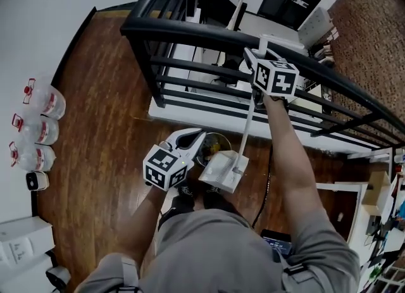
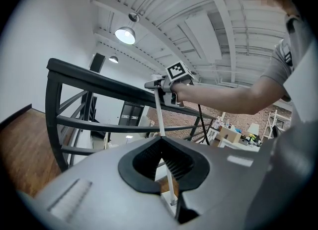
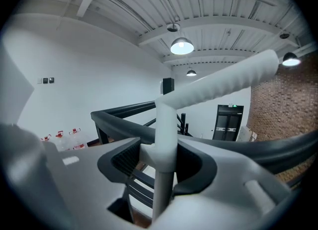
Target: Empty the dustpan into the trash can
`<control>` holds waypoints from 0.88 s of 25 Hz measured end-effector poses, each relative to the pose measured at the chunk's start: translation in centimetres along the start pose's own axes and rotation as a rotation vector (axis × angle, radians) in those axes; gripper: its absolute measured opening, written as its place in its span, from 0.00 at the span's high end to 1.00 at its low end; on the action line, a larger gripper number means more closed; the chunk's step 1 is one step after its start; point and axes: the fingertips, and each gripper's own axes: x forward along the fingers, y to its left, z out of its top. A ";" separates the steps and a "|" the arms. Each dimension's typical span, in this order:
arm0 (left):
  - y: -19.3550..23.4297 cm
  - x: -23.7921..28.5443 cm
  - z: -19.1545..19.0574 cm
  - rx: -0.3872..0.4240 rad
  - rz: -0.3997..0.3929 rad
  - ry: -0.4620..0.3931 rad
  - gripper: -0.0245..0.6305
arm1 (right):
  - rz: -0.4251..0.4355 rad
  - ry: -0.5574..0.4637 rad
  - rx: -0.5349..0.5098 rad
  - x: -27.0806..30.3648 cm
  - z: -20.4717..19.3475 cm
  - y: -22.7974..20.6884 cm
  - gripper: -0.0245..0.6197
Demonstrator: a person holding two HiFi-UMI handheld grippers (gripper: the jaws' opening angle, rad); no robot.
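A black railing (image 1: 190,32) is seen ahead of both grippers, w/ wood floor (image 1: 101,127) below. The long-handled white dustpan (image 1: 221,171) is gripped by the right gripper (image 3: 160,149), its jaws clamped on the upright handle pole (image 3: 165,119) just under the angled grip, and the pan sits far below it. The small round trash can (image 1: 214,145) lies just ahead of the left gripper (image 2: 159,141), beside the pan; the left jaws are pressed together, nothing between.

Head view steeply down, gripper views forward, all sharing railing (image 1: 190,35)
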 end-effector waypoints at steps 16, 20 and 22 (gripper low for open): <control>-0.4 -0.3 -0.1 0.015 -0.024 0.012 0.95 | 0.027 -0.024 -0.002 -3.6 -0.2 1.2 0.67; -0.2 -0.8 -0.3 0.037 -0.058 0.008 0.95 | 0.018 -0.037 0.002 -7.3 0.0 1.5 0.67; -0.6 -0.3 -1.1 0.043 -0.093 0.019 0.95 | 0.010 -0.061 0.010 -10.0 -0.1 1.3 0.67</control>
